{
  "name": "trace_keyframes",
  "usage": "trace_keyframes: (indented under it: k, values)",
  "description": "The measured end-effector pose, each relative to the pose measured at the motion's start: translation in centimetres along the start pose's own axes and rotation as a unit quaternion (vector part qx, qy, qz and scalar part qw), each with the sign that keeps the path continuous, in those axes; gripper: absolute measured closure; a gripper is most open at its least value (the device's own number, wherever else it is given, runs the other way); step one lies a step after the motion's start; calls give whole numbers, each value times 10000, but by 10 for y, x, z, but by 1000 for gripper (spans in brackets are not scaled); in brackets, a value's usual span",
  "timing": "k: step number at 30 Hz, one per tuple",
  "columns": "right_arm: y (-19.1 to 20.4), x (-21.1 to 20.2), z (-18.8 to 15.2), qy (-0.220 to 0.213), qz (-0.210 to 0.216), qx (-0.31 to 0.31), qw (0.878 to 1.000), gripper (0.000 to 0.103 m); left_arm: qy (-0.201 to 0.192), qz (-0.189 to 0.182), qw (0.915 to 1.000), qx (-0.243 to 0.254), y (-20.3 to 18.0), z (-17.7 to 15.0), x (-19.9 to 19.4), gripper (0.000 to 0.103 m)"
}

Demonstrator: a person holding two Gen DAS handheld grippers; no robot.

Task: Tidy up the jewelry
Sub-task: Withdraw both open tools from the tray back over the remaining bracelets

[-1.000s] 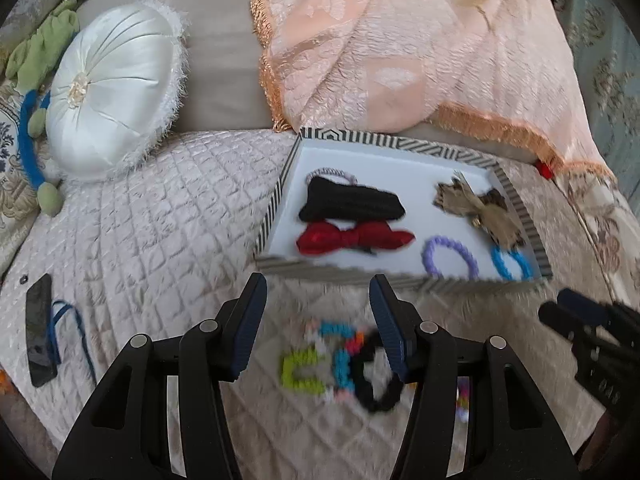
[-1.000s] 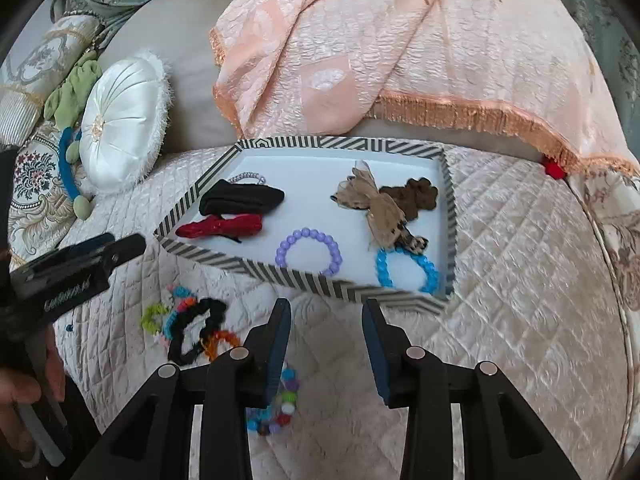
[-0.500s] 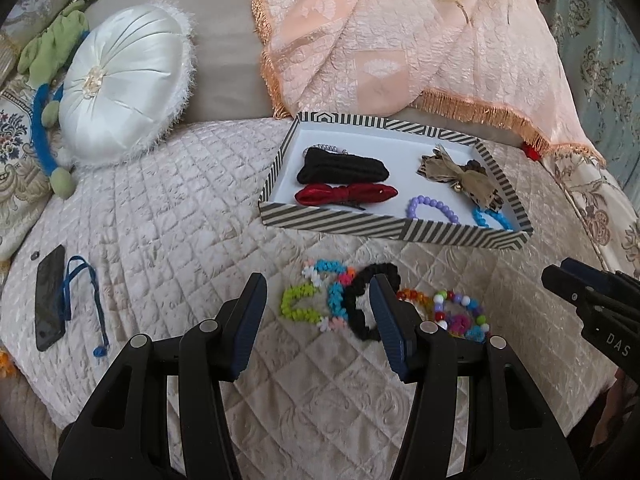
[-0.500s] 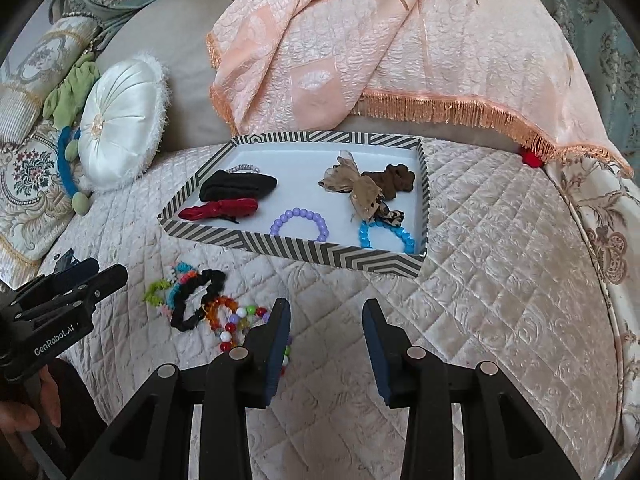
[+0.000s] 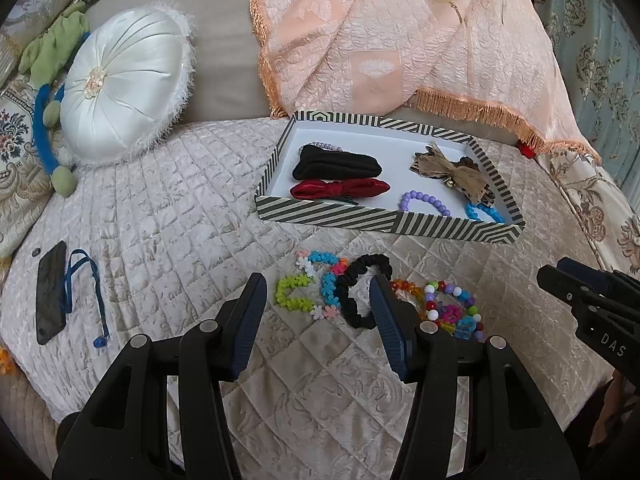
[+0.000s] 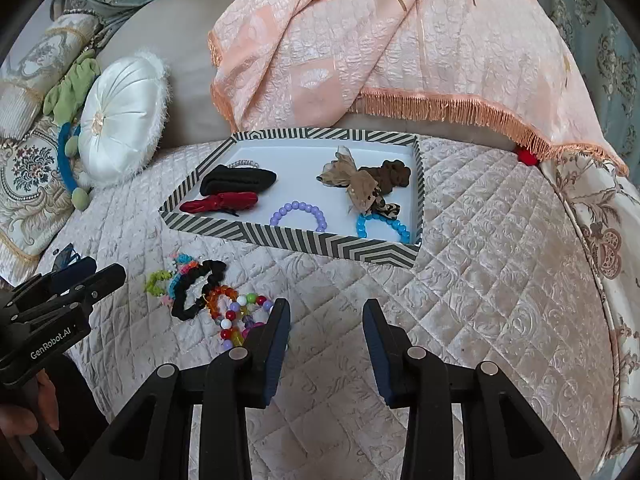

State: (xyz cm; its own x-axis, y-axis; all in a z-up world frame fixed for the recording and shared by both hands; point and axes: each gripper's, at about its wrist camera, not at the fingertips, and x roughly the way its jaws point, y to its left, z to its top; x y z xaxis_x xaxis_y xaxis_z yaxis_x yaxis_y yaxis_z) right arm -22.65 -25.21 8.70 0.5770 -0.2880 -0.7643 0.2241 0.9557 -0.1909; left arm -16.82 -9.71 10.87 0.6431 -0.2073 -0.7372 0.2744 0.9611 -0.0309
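A striped tray (image 5: 384,224) on the quilted bed holds a black bow (image 5: 336,162), a red bow (image 5: 340,190), a purple bead bracelet (image 5: 424,202), a blue bead bracelet (image 6: 382,226) and a brown bow (image 6: 354,180). In front of the tray lies a loose pile: a flower bracelet (image 5: 308,292), a black scrunchie (image 5: 360,288) and coloured bead bracelets (image 5: 448,308). My left gripper (image 5: 318,284) hovers open just short of the pile, holding nothing. To the right of the pile my right gripper (image 6: 326,306) is open and empty over bare quilt.
A white round cushion (image 5: 124,88) and a green plush toy (image 5: 52,52) lie at the back left. A peach fringed throw (image 5: 400,32) hangs behind the tray. A dark phone (image 5: 50,292) with a blue lanyard (image 5: 86,280) sits at the left. The bed's edge curves down at the right (image 6: 580,240).
Both grippers have drawn back from the tray, so the tray looks farther off and the whole loose pile now shows. Jaw openings are unchanged.
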Motion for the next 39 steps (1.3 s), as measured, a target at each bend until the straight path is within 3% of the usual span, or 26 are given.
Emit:
trace_keyframes:
  k: [26,32,36,39]
  values:
    - [-3,11,-3,144,6,14,9999,67,118,54,9999,-106,8,-3,13,50]
    - [-3,16,-5,213,34,-5,9998,67,369,-222,9981,-435,26,-3,24,50]
    - [-1,22,-7,329,207,-81,9992,67,644,-644,9914,-938,50,-3,36,50]
    - [2,28,-8,424,362,-150,9983,67,745,-731,9870,-1221,67,-1,41,50]
